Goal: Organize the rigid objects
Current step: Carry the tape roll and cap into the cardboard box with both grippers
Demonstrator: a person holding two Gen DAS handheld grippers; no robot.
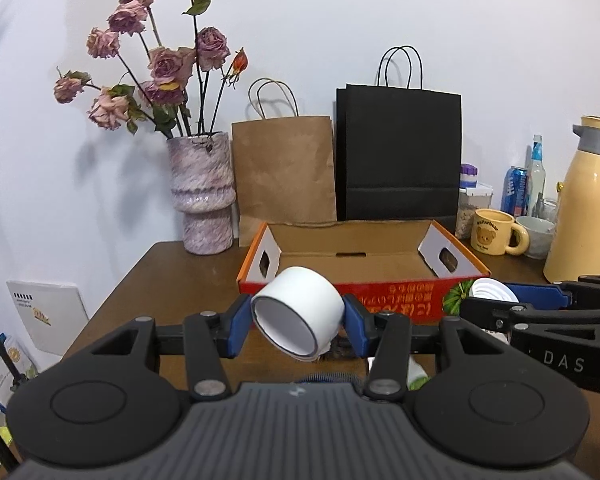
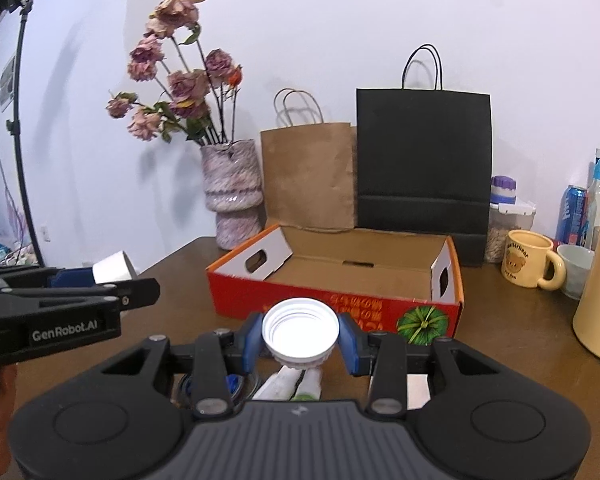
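A white roll of tape (image 1: 298, 312) hangs tilted above the table, with my left gripper (image 1: 298, 320) shut on its sides between blue pads. My right gripper (image 2: 300, 338) is shut on a white threaded jar lid (image 2: 300, 330), its open side facing up. Just beyond both stands an open red cardboard box (image 1: 380, 300), seen also in the right wrist view as the box (image 2: 240, 300), with nothing visible inside. Each gripper shows in the other's view: the right gripper (image 1: 496, 300) with its lid (image 1: 494, 289), the left gripper (image 2: 112, 276) with the roll (image 2: 114, 266).
Against the wall stand a vase of dried roses (image 1: 202, 196), a brown paper bag (image 1: 284, 168) and a black paper bag (image 1: 398, 152). At right are a yellow bear mug (image 1: 494, 232), a grey cup (image 2: 576, 260), cans, bottles and a cream thermos (image 1: 580, 208). Small items lie under the right gripper.
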